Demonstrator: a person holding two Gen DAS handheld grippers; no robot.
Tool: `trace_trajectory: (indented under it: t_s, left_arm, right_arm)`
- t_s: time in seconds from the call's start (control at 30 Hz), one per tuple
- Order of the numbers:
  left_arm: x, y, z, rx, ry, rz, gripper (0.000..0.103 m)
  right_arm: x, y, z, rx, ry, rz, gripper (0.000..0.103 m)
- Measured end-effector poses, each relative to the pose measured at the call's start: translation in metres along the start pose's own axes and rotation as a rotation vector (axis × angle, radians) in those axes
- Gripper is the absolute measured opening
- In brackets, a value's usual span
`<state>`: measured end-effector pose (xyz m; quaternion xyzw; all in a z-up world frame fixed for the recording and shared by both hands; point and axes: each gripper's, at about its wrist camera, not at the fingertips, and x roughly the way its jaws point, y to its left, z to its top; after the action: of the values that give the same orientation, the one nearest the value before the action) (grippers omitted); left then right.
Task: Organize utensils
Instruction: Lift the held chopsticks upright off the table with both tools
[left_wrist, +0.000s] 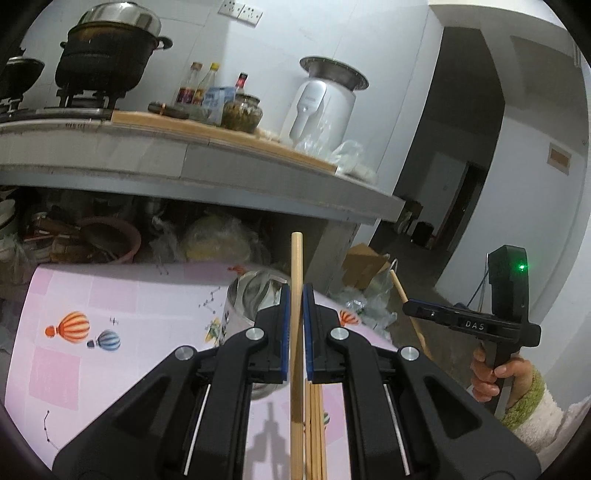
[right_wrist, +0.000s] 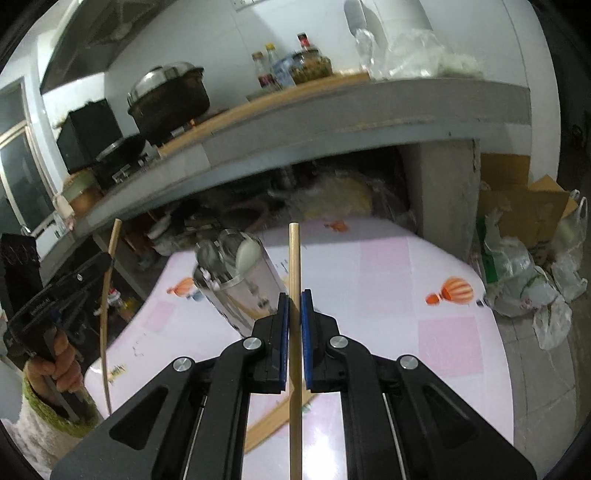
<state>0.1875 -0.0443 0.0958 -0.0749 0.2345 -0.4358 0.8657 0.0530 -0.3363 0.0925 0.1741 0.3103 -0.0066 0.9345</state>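
Worktop (left_wrist: 110, 295) in the left wrist view wears a pink checked cloth printed with hot-air balloons, set before a grey kitchen ledge (left_wrist: 184, 162) carrying a lidded black pot (left_wrist: 107, 55), sauce bottles (left_wrist: 195, 85) and a white appliance (left_wrist: 321, 107). Left tongs (left_wrist: 296, 295) are clamped on an upright wooden chopstick (left_wrist: 296, 266); more chopsticks (left_wrist: 316, 424) lie below on the cloth, and a steel utensil holder (left_wrist: 251, 295) stands just behind.

Right wrist view: right tongs (right_wrist: 294, 299) pinch another chopstick (right_wrist: 294, 258) upright — the holder (right_wrist: 240, 280) with its spoons sits to the left. Plastic bags (right_wrist: 524, 273) and cardboard crowd the floor at right.
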Motion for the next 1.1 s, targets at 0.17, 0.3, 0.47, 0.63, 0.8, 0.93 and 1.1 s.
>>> trace_trajectory:
  t_s: [0.17, 0.3, 0.47, 0.63, 0.8, 0.93, 1.1]
  left_arm:
    - [-0.004, -0.001, 0.017, -0.004, -0.066, -0.027, 0.005]
    - [-0.004, 0.0, 0.038, -0.026, -0.136, -0.064, 0.005]
    - [0.006, 0.0, 0.065, -0.048, -0.194, -0.091, 0.005]
    - [0.02, -0.001, 0.094, -0.045, -0.254, -0.115, 0.006]
    - [0.039, 0.001, 0.119, -0.049, -0.296, -0.116, 0.006]
    - [0.054, 0.006, 0.125, -0.055, -0.309, -0.124, 0.006]
    - [0.074, 0.018, 0.125, -0.073, -0.318, -0.128, 0.006]
  right_arm:
    - [-0.006, 0.015, 0.023, -0.013, -0.077, 0.06, 0.007]
    - [-0.007, 0.026, 0.045, -0.021, -0.134, 0.107, 0.007]
    - [0.0, 0.042, 0.075, -0.042, -0.179, 0.151, 0.007]
    - [0.01, 0.052, 0.106, -0.048, -0.227, 0.19, 0.007]
    - [0.023, 0.051, 0.132, -0.014, -0.275, 0.244, 0.007]
    - [0.038, 0.048, 0.145, 0.021, -0.293, 0.275, 0.007]
    - [0.059, 0.042, 0.154, 0.057, -0.302, 0.296, 0.007]
